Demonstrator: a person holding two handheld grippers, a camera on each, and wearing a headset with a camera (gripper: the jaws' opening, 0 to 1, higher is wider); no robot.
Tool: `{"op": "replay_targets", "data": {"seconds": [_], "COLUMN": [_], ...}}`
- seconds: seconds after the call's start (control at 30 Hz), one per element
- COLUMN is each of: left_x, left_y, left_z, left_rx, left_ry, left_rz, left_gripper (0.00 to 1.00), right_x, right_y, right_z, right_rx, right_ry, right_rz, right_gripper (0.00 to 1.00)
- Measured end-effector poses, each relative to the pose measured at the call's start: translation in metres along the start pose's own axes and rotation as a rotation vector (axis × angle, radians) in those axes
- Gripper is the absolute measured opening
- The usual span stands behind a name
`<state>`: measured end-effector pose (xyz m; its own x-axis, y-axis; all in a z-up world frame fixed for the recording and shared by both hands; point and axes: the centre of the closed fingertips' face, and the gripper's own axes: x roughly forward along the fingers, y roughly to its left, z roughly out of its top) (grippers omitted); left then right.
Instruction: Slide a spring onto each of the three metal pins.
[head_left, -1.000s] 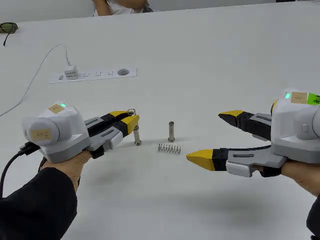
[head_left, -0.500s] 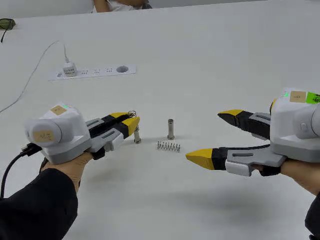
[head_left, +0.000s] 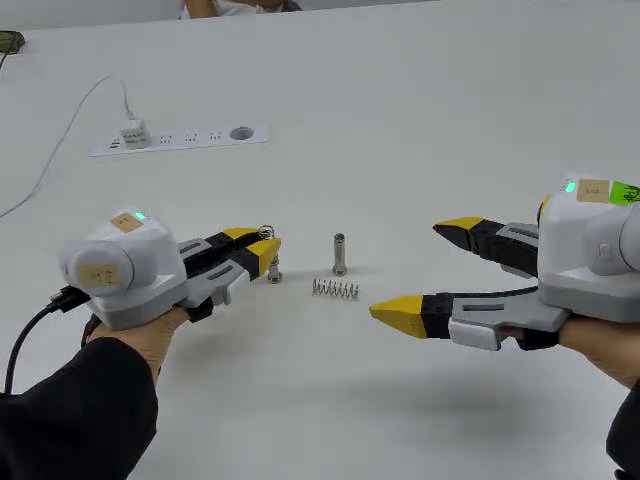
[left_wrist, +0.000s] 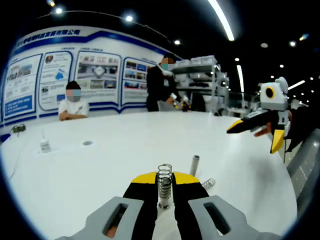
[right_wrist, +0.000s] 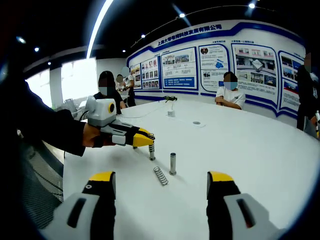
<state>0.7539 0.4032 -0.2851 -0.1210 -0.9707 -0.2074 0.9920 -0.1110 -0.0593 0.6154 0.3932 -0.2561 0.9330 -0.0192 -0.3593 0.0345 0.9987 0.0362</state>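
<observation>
My left gripper (head_left: 262, 246) is shut on a small coil spring (left_wrist: 164, 179), held upright over a short metal pin (head_left: 273, 271); the spring's top ring (head_left: 264, 232) pokes above the yellow tips. A second pin (head_left: 339, 254) stands bare just to the right, and another spring (head_left: 335, 289) lies flat in front of it. My right gripper (head_left: 427, 271) hovers open to the right of both, with nothing between its jaws. In the right gripper view the left gripper (right_wrist: 144, 138), the pin under it (right_wrist: 151, 151), the bare pin (right_wrist: 172, 163) and the loose spring (right_wrist: 160, 175) lie ahead of my right gripper (right_wrist: 161, 178).
A white power strip (head_left: 180, 139) with a plugged charger and cable lies at the back left of the white table (head_left: 420, 120). People sit and stand at the table's far side (left_wrist: 73, 102).
My left gripper has come down a little with the spring toward the pin beneath it. The right gripper has held its place, and the head camera has shifted slightly.
</observation>
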Motion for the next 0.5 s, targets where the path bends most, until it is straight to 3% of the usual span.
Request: {"op": "replay_targets", "data": {"seconds": [0.5], "left_x": [0.0021], "left_y": [0.0036], "left_z": [-0.0095], "left_rx": [0.016], "left_ry": [0.025], "left_rz": [0.014], "left_gripper": [0.10], "right_x": [0.0005], "right_y": [0.0002], "right_z": [-0.0024], "right_rx": [0.003], "right_ry": [0.007], "right_rz": [0.004], "right_gripper": [0.76]}}
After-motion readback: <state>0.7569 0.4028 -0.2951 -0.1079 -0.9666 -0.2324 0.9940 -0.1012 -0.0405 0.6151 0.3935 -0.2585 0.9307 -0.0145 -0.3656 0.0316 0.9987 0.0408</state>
